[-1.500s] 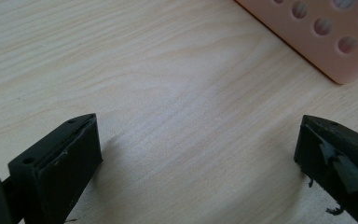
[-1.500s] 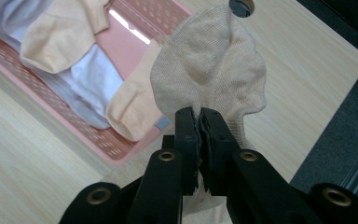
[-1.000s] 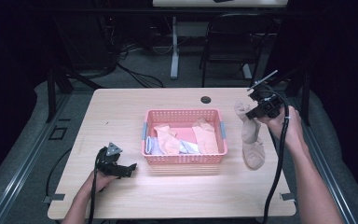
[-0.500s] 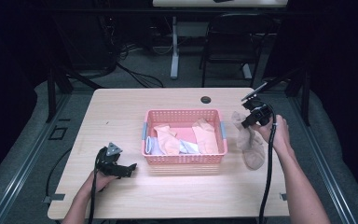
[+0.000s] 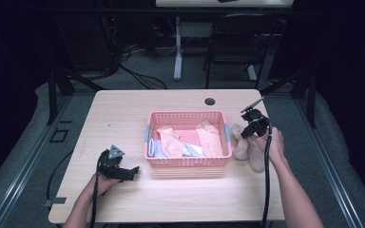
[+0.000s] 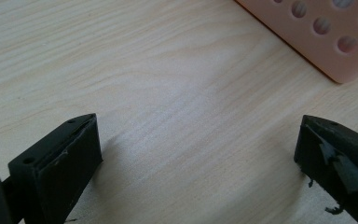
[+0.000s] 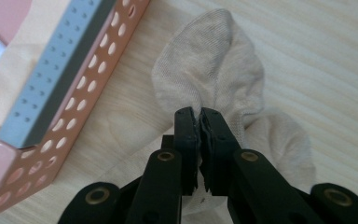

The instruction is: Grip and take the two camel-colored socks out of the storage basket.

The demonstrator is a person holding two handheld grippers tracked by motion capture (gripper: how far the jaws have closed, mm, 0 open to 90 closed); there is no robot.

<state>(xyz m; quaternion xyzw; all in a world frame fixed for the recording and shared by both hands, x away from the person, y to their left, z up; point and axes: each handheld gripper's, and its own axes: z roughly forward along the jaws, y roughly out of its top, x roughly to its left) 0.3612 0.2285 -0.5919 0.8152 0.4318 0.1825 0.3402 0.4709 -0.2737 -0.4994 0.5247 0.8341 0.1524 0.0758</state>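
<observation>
A beige sock [image 5: 247, 146] [image 7: 223, 79] lies on the table just right of the pink basket [image 5: 188, 117] [image 7: 74, 98]. My right gripper [image 5: 248, 131] [image 7: 199, 113] is shut on the sock's fabric, low over the table. The basket holds several socks, peach [image 5: 171, 141] and pale blue [image 5: 157, 149] among them. At the front left my left gripper [image 5: 130, 172] [image 6: 196, 144] rests on the wood, open with nothing between its jaws. The basket's corner [image 6: 326, 42] shows just beyond it.
A dark round grommet [image 5: 210, 101] sits near the table's far edge. A chair [image 5: 233, 42] and a desk leg [image 5: 177, 47] stand beyond the table. Bare wood [image 5: 119, 123] lies left of the basket.
My right gripper has come down from above the table with the sock, which now lies bunched on the wood beside the basket. The left gripper has not moved.
</observation>
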